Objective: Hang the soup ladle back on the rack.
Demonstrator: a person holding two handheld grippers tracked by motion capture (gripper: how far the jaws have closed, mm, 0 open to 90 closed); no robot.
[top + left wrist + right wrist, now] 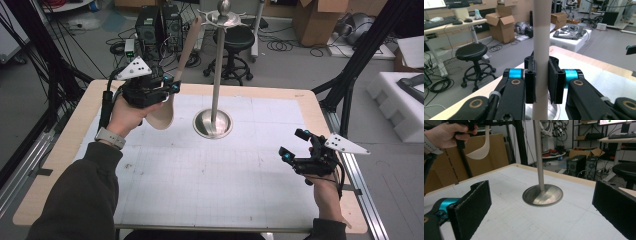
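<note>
The left gripper (167, 90) pinches the pale wooden spatula (176, 82) mid-handle, lifted left of the tall steel hook stand (218, 75), probably for hanging. The right gripper (295, 145), jaws spread, waits right of it.

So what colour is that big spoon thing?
Pale beige spoon, clearest in the high view.

Table (60, 165) bears a steel stand (212, 123).

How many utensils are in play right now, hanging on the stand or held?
1: a beige spatula, clamped by its handle in the left gripper above the table. The stand's hooks look bare.
</note>
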